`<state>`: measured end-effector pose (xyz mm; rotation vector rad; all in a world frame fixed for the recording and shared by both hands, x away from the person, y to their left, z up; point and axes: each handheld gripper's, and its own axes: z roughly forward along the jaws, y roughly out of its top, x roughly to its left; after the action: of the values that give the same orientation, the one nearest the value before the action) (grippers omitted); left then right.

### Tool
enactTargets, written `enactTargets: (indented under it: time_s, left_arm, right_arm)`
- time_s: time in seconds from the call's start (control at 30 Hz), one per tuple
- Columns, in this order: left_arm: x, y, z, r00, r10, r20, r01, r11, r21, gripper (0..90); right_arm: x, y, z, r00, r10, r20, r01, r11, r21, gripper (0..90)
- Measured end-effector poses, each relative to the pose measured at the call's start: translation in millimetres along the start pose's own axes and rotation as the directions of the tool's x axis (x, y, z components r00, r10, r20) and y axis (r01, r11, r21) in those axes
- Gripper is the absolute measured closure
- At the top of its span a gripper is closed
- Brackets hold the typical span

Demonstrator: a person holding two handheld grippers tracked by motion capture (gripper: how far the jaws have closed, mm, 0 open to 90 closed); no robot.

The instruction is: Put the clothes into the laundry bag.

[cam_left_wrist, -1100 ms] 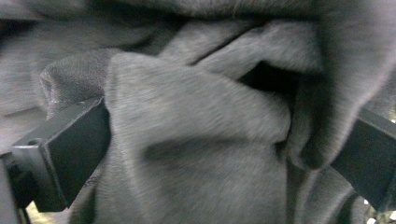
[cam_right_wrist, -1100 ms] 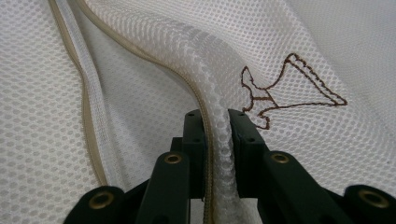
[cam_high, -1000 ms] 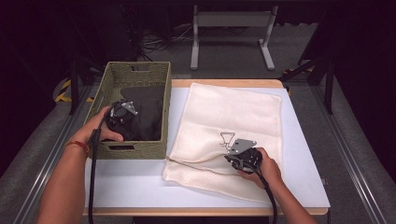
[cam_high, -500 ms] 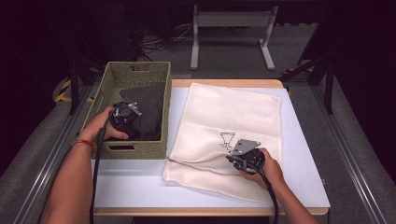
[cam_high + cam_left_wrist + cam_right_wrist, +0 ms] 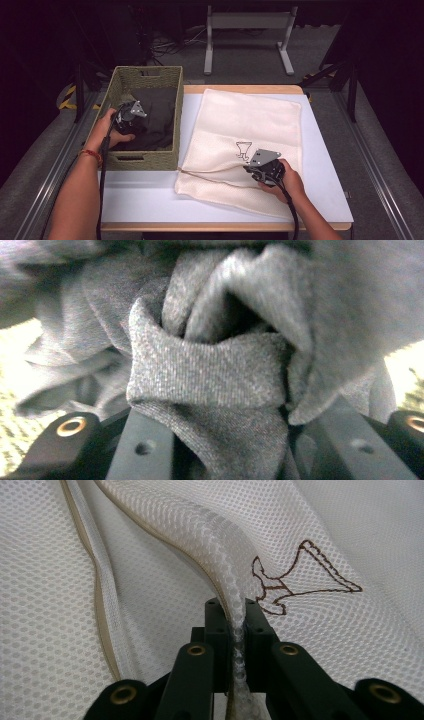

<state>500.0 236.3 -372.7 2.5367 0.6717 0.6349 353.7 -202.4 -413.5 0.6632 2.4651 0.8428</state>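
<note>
A dark grey garment [image 5: 159, 116] lies bunched in a woven basket [image 5: 145, 71] at the table's left. My left gripper [image 5: 144, 116] reaches into the basket. Its jaws have just been closing, and in the left gripper view a thick fold of the grey garment [image 5: 210, 370] is squeezed between them [image 5: 235, 445]. A white mesh laundry bag [image 5: 250, 122] with a small brown emblem lies flat to the right. My right gripper [image 5: 246, 167] sits at its near edge. Its jaws have closed further and are shut on a raised ridge of the mesh bag [image 5: 220, 555], pinched at the tips [image 5: 235, 625].
The white table [image 5: 325, 170] has bare surface to the right of the bag and along the front edge. Beyond the far edge stands a grey metal frame [image 5: 247, 30] on a dark floor. Rails run along both sides of the table.
The left hand has shifted slightly inside the basket, over the dark garment. The right hand and the mesh bag have stayed where they were.
</note>
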Motion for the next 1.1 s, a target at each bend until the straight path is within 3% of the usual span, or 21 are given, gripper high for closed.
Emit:
enactTargets:
  time_s: [0.2,0.27,0.33,0.5,0.6,0.77,0.87,0.9,1.03,1.1]
  left_arm:
    - [-1.8,-1.1,-17.7,0.9984,-0.038,-0.040,0.034,0.9933,-0.111,68.6]
    - [2.1,-3.6,-24.4,0.9970,-0.072,-0.029,0.067,0.9859,-0.154,68.6]
    - [4.0,-5.3,-32.3,0.9944,-0.097,-0.043,0.087,0.9768,-0.196,68.7]
    - [0.8,-9.8,-48.5,0.9895,-0.137,-0.046,0.117,0.9444,-0.307,68.8]
    - [-1.4,-14.6,-55.3,0.9832,-0.175,-0.054,0.143,0.9179,-0.370,69.1]
    - [-6.2,-21.0,-66.5,0.9759,-0.210,-0.058,0.164,0.8809,-0.444,69.3]
    - [-12.9,-23.6,-78.3,0.9717,-0.228,-0.061,0.168,0.8492,-0.501,69.3]
    - [-14.3,-24.2,-81.1,0.9715,-0.229,-0.061,0.166,0.8424,-0.513,69.3]
    - [-22.3,-30.2,-95.6,0.9660,-0.253,-0.051,0.177,0.7931,-0.583,69.2]
    - [-26.7,-32.3,-102.4,0.9659,-0.255,-0.044,0.178,0.7768,-0.604,69.2]
  right_arm:
    - [-0.5,-0.1,-0.5,1.0000,0.002,0.000,-0.002,1.000,-0.005,84.6]
    - [-0.7,0.2,-0.6,1.0000,0.001,0.000,-0.001,1.000,-0.004,84.6]
    - [-0.9,0.1,-1.0,1.0000,0.001,0.001,-0.001,1.000,-0.007,84.7]
    - [-0.9,0.3,-2.3,1.0000,0.000,0.005,0.000,1.000,-0.015,85.0]
    - [-1.5,0.4,-2.9,1.0000,0.003,0.003,-0.003,1.000,-0.017,85.1]
    - [-0.6,0.8,-3.9,0.9999,0.003,0.009,-0.003,1.000,-0.022,85.2]
    - [-1.1,0.9,-4.6,1.0000,0.002,0.009,-0.002,1.000,-0.025,85.3]
    - [-1.0,1.0,-4.7,0.9999,0.005,0.010,-0.005,1.000,-0.028,85.4]
    - [-1.4,1.6,-7.6,0.9998,-0.001,0.019,0.001,0.999,-0.040,85.8]
    - [-1.7,2.2,-9.4,0.9997,0.007,0.024,-0.006,0.999,-0.050,86.0]
